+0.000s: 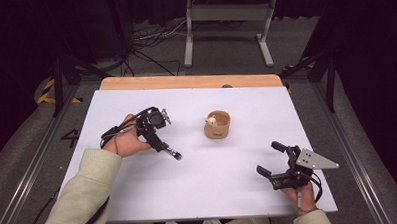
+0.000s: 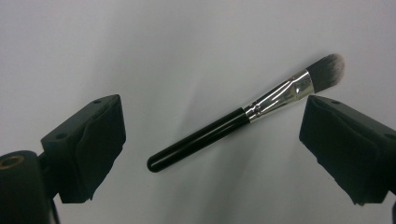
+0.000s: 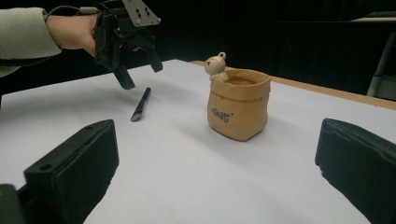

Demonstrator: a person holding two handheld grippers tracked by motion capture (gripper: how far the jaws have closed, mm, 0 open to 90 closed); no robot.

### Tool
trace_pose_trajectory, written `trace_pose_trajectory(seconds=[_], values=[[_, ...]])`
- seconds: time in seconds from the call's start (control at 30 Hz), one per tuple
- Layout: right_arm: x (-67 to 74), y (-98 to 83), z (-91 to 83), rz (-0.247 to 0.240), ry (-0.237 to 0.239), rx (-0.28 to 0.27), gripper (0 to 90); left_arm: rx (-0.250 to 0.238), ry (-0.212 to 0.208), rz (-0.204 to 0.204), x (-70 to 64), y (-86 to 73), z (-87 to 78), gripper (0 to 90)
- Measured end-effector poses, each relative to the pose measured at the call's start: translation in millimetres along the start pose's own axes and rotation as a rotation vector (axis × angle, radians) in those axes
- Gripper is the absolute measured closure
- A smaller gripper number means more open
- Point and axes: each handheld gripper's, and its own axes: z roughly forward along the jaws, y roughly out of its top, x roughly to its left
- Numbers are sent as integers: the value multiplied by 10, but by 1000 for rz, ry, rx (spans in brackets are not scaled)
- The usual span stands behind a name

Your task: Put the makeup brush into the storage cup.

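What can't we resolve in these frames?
- Inside of the tan pot: right gripper view looks from the side, so its rim hides the contents; too small in the high view.
- Lettering on the pot: blurred, unreadable.
- Brush in the high view: partly covered by the left gripper.

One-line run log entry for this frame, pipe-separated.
left gripper: open, above black-handled makeup brush lying on white table | right gripper: open, empty | tan sack-shaped pot with bear figure: upright, untouched
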Motion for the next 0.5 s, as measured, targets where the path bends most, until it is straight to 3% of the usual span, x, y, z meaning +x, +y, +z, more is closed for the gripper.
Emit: trace_pose_trajectory(seconds=[0.5], values=[[1, -7, 12, 6, 11, 5, 0, 49, -27, 3, -18, -25, 175, 94]])
